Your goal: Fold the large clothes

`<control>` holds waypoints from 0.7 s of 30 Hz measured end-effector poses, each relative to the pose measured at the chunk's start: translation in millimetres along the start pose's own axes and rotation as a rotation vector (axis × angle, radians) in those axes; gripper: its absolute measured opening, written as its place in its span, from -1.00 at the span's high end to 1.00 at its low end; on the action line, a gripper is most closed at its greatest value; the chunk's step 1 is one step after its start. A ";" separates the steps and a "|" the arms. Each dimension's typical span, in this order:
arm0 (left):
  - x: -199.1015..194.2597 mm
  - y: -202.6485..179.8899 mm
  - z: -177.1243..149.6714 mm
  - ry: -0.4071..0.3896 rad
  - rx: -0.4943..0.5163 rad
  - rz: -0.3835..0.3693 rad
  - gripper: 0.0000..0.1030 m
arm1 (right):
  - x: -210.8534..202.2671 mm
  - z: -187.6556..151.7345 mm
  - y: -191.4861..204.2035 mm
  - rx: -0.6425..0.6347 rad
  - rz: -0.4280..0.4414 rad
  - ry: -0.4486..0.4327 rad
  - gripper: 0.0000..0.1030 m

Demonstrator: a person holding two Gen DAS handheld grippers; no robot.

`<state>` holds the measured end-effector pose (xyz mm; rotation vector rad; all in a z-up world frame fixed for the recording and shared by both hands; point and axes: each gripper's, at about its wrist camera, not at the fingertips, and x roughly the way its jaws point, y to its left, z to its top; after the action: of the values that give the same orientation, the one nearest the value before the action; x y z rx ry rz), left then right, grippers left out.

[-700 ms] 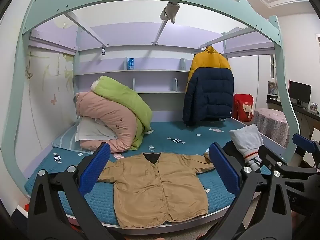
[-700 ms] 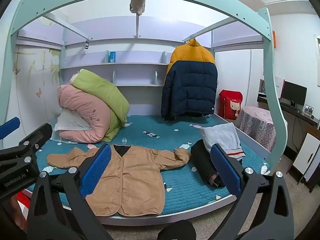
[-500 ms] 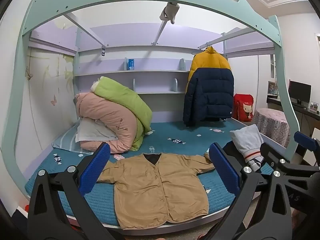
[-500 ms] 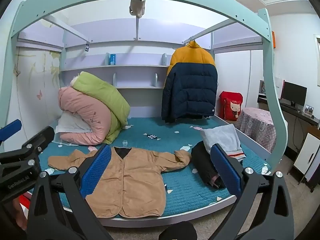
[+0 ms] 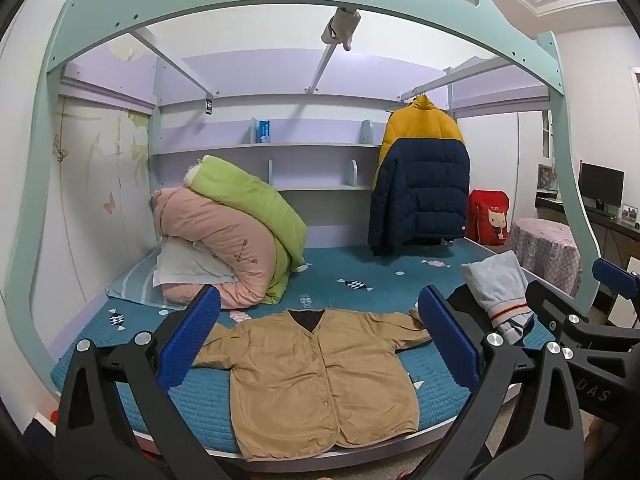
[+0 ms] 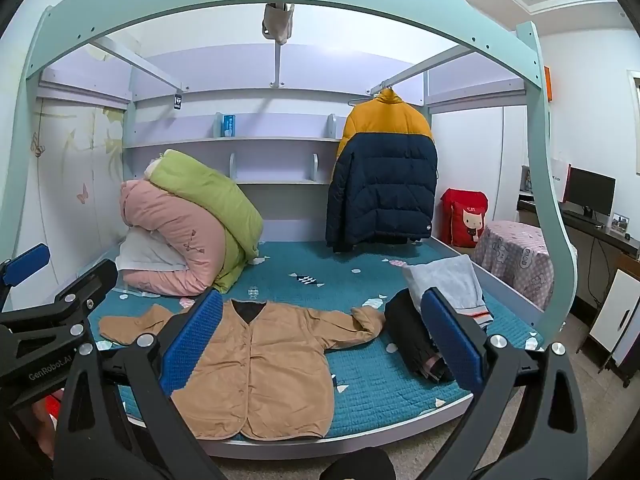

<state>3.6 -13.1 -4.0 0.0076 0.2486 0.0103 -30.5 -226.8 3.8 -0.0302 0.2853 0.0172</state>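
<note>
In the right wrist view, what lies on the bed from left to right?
Pink quilt → green quilt → tan jacket → black garment → grey garment.

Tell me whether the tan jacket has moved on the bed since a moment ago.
No. The tan jacket lies in the same spot, collar toward the pink quilt.

jacket [image 5: 316, 376]: tan cloth, matt, lightly creased
mattress cover [image 5: 360, 272]: teal quilted cloth, stitched in a grid
puffer coat [image 5: 420, 192]: padded cloth, faint sheen
duvets [image 5: 236, 236]: soft puffy cloth
bed frame [image 5: 280, 0]: smooth painted board
pads [image 5: 188, 340]: blue, ribbed
</note>
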 end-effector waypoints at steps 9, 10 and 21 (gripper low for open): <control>-7.6 9.0 6.8 -0.012 -0.002 0.007 -0.91 | 0.0 -1.4 1.7 0.003 0.002 -0.003 -0.86; -7.4 9.1 7.0 -0.012 -0.002 0.007 -0.91 | 0.3 -1.4 1.9 0.002 0.000 -0.003 -0.86; -9.1 10.1 8.3 -0.014 0.000 0.007 -0.91 | -0.1 -1.2 1.7 0.007 0.003 -0.003 -0.86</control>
<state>-3.3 -3.1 6.4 0.0089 0.2348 0.0174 -31.0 -225.2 2.6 -0.0223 0.2821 0.0188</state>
